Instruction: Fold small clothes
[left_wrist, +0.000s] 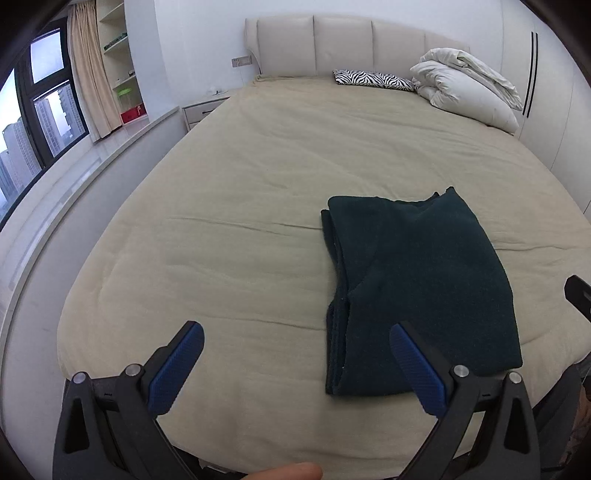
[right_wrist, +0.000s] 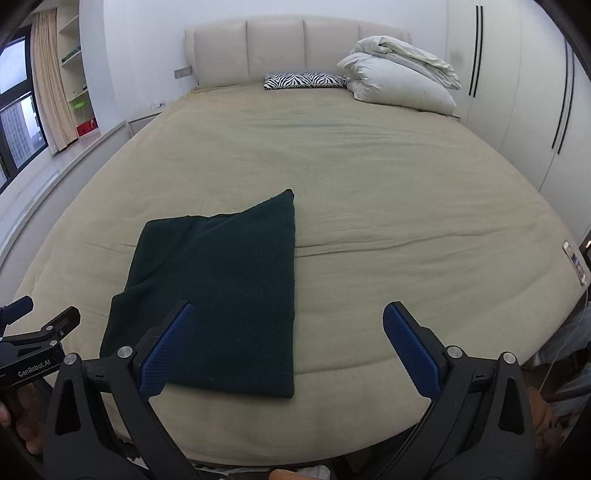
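A dark green garment (left_wrist: 417, 291) lies folded into a flat stack near the front edge of the beige bed (left_wrist: 258, 184). In the right wrist view the same garment (right_wrist: 221, 291) lies left of centre. My left gripper (left_wrist: 295, 336) hangs open above the bed's front edge, its right finger (left_wrist: 417, 373) over the garment's near left corner, nothing between its blue pads. My right gripper (right_wrist: 288, 325) is open too, its left finger (right_wrist: 166, 350) over the garment's near edge. The left gripper's body (right_wrist: 33, 347) shows at the far left of the right wrist view.
A zebra-print pillow (left_wrist: 373, 78) and a bundled white duvet (left_wrist: 469, 85) sit by the headboard (left_wrist: 343, 44). A window ledge (left_wrist: 92, 177) runs along the left; wardrobe doors (right_wrist: 535, 92) stand on the right. A phone (right_wrist: 574, 262) lies on the bed's right edge.
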